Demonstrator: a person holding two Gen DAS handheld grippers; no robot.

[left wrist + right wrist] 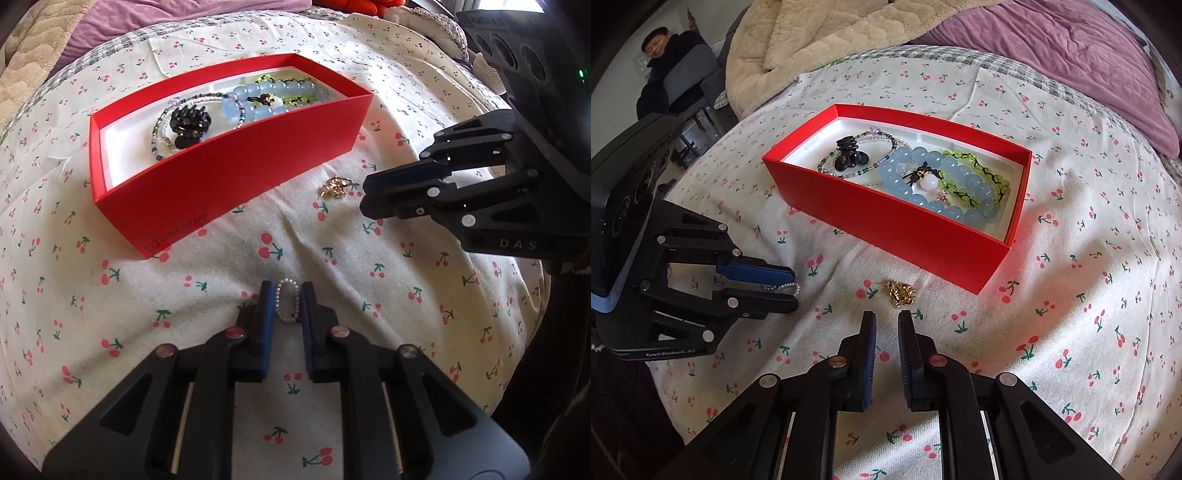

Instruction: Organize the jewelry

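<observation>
A small pearl bead loop (286, 301) is pinched between the blue pads of my left gripper (287, 291), low over the cherry-print cloth (332, 258). From the right wrist view the left gripper (794, 291) has the pearl loop (788, 286) poking out past its tips. My right gripper (887, 321) is shut with nothing in it, its tips just short of a small gold piece (901, 293) lying on the cloth. That gold piece (334, 188) lies beside the right gripper (365, 195). Behind both stands the open red box (886, 225), holding a blue bead bracelet (905, 184), a green bracelet (979, 177) and a black clip (849, 147).
The red box (229, 173) sits on a bed covered by the cloth. A purple quilt (1071, 48) and a beige blanket (820, 33) are bunched up behind it. A person (665, 74) sits on a chair at the far left.
</observation>
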